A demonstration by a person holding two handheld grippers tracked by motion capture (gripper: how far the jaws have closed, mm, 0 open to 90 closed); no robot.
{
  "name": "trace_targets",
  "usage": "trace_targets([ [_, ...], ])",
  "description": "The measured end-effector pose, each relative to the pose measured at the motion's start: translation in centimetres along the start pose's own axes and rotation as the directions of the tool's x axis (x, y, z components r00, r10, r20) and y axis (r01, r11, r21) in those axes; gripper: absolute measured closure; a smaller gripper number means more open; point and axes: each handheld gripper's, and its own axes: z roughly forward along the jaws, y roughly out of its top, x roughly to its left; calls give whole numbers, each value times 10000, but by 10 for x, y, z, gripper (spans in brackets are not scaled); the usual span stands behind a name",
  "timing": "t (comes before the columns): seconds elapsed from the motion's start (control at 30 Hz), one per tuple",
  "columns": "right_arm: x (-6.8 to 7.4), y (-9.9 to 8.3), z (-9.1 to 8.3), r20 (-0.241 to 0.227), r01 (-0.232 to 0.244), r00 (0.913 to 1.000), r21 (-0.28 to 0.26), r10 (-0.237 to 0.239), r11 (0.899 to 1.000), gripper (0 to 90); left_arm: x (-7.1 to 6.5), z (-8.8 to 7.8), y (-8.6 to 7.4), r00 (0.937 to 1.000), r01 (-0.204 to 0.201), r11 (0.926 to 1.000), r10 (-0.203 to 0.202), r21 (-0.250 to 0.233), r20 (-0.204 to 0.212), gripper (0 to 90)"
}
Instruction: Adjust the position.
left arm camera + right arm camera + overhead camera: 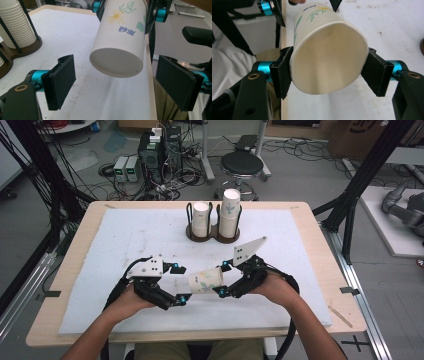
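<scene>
The right gripper pinches a flower-printed paper cup near its rim, squashing the mouth slightly oval and holding it sideways above the near middle of the white mat. The left gripper stands spread, its pads clear of the cup's base. A tighter squeeze could crease the thin wall; a looser one could drop the cup.

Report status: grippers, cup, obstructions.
Right gripper shut on paper cup, held off the table. Left gripper open, fingers clear of cup. Nothing in the way.
</scene>
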Motion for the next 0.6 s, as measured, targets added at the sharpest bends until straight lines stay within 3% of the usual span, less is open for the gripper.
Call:
trace_targets([
  [0.2, 2, 15, 2, 112, 353, 9993, 856, -364, 9957, 318, 1, 1, 3, 9999, -106, 9993, 107, 351, -12, 164],
  [0.6, 4, 33, 9, 187, 714, 9969, 1915, -764, 9789, 318, 1, 7, 7, 9994, -333, 9922, 333, 1202, 22, 168],
])
